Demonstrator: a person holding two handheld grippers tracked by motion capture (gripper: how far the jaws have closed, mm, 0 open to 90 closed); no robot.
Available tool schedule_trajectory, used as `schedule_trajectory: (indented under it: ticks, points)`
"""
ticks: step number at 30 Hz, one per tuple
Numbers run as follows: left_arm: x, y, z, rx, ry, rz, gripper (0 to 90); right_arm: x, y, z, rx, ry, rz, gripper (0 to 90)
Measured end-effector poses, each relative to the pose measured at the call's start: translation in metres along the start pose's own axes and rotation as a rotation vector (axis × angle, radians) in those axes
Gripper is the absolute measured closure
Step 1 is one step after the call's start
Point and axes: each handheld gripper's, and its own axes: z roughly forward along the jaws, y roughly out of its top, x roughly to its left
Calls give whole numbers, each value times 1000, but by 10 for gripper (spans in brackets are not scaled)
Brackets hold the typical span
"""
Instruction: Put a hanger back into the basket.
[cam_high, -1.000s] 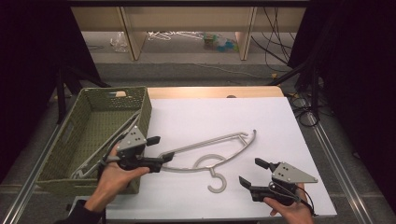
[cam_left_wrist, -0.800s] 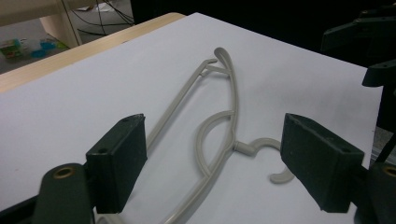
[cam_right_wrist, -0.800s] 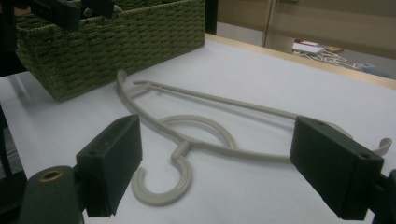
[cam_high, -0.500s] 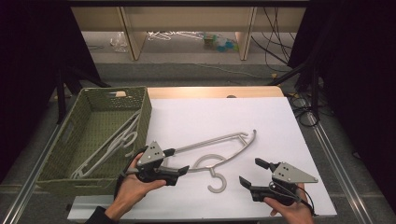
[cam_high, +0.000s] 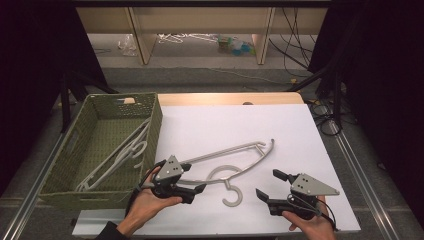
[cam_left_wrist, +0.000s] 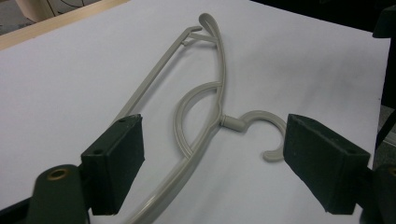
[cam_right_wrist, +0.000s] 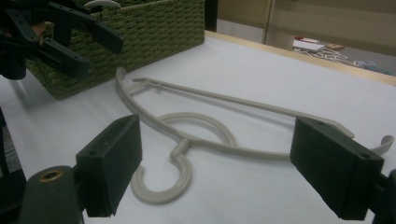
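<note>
A pale grey plastic clothes hanger (cam_high: 235, 167) lies flat on the white table (cam_high: 240, 125), near its front edge, with the hook (cam_high: 231, 192) curling toward the person. The left tool (cam_high: 192, 189), held in the person's left hand (cam_high: 147, 205), sits at the hanger's left end; its jaws are spread, and in the left gripper view the hanger's arm (cam_left_wrist: 187, 163) runs between them untouched. The right tool (cam_high: 267, 187), held in the right hand (cam_high: 307, 225), rests well apart to the right of the hook, its jaws likewise spread with nothing between them. Left of the hanger stands a green woven basket (cam_high: 65, 165) containing more pale hangers (cam_high: 120, 155).
</note>
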Motion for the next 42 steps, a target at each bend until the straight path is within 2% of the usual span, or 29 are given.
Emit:
schedule_trajectory:
  ticks: [2, 4, 5, 7, 10, 11, 13, 14, 15, 16, 18, 20, 22, 24, 26, 27, 28, 30, 31, 33, 34, 37, 40, 41, 42]
  points:
    - [0, -2, 3, 5, 10, 0, 201, 1, 0, 0, -2, -1, 4, 176]
    - [0, -3, 6, 42, 24, 24, 201, 1, 0, 0, 2, -10, -3, 171]
    - [-1, -4, 9, 35, 22, 33, 201, 2, 0, 0, 10, -2, -6, 171]
    - [-1, -3, 10, 53, 17, 31, 199, 2, 0, 0, 8, -7, -6, 169]
    - [-2, -5, 17, 71, 6, 53, 187, 4, 1, -1, 4, -9, -14, 168]
    - [-1, -4, 17, 95, 13, 76, 187, 4, 1, 0, -3, -15, -15, 168]
    - [1, -4, 25, 129, 18, 96, 188, 4, 2, -2, 4, -7, -9, 165]
    - [1, -4, 25, 129, 18, 96, 192, 4, 2, -2, 4, -7, -9, 165]
    - [2, -2, 30, 159, 18, 101, 196, 4, 2, -1, 5, -7, -11, 165]
    - [2, -2, 30, 159, 18, 101, 198, 4, 2, -1, 5, -7, -11, 165]
    - [5, 0, 40, 220, 16, 121, 197, 4, 1, -1, 3, -7, -13, 164]
    - [6, 0, 43, 232, 25, 131, 208, 4, 2, -1, 2, -7, -11, 165]
    - [7, 0, 49, 272, 15, 141, 218, 4, 2, -2, 1, -6, -10, 165]
    - [8, 0, 55, 337, 2, 151, 225, 4, 2, -2, -3, -10, -19, 164]
    - [10, 0, 62, 386, 1, 179, 253, 4, 2, -2, 2, -15, -20, 165]
    - [10, 0, 62, 386, 1, 179, 255, 5, 3, -3, 18, -8, -20, 164]
    - [15, 0, 66, 417, -27, 168, 246, 5, 2, -2, 8, -9, -17, 165]
    - [17, 0, 67, 423, -31, 181, 256, 5, 1, -1, -13, -1, -10, 165]
    - [19, 0, 68, 447, -46, 191, 305, 5, 2, -1, -7, 2, -10, 165]
    - [22, 1, 72, 463, -56, 183, 298, 4, 2, 0, -15, -3, -16, 165]
    - [24, 1, 76, 468, -68, 173, 332, 4, 2, -3, 10, -15, -25, 165]
    - [26, 3, 79, 482, -60, 175, 363, 4, 2, -1, -7, -7, -24, 165]
    - [27, 7, 83, 532, -96, 201, 396, 4, 2, -1, -10, -11, -25, 165]
    - [27, 7, 84, 538, -96, 204, 396, 4, 2, -1, -10, -11, -25, 165]
    - [27, 8, 86, 554, -92, 214, 441, 3, 2, -1, -10, -12, -24, 165]
